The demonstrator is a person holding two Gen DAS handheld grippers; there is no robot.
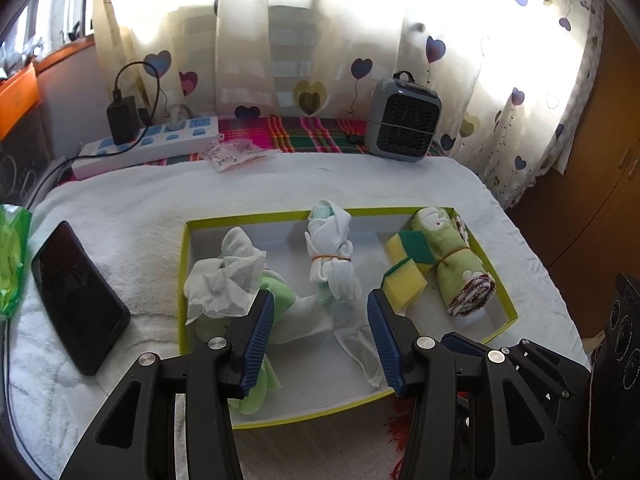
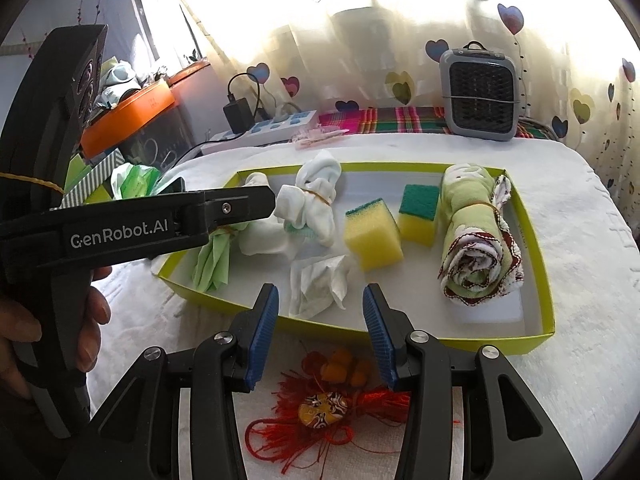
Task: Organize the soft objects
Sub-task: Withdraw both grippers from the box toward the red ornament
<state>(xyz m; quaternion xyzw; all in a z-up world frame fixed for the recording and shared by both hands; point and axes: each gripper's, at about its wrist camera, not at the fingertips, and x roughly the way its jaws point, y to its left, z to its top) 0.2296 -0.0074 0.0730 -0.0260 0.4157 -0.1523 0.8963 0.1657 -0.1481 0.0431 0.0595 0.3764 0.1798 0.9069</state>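
Observation:
A shallow yellow-green box (image 1: 185, 280) (image 2: 536, 240) lies on a white towel. It holds a green rolled towel (image 1: 460, 264) (image 2: 476, 240), two yellow-green sponges (image 1: 404, 284) (image 2: 372, 236), a white sock bundle (image 1: 332, 256) (image 2: 312, 200), a green and white cloth bundle (image 1: 280, 300) (image 2: 216, 256) and crumpled tissues (image 1: 224, 284) (image 2: 320, 284). My left gripper (image 1: 320, 312) is open over the box's near left part, empty. It also shows in the right wrist view (image 2: 264, 204). My right gripper (image 2: 320, 304) is open, empty, above a red tasselled ornament (image 2: 324, 408) in front of the box.
A black phone (image 1: 76, 296) lies left of the box. A power strip (image 1: 148, 148) with a charger, a small grey heater (image 1: 402, 120) (image 2: 478, 92) and plastic packets (image 1: 232, 154) stand at the back by the curtain. A green bag (image 1: 12, 256) is at the far left.

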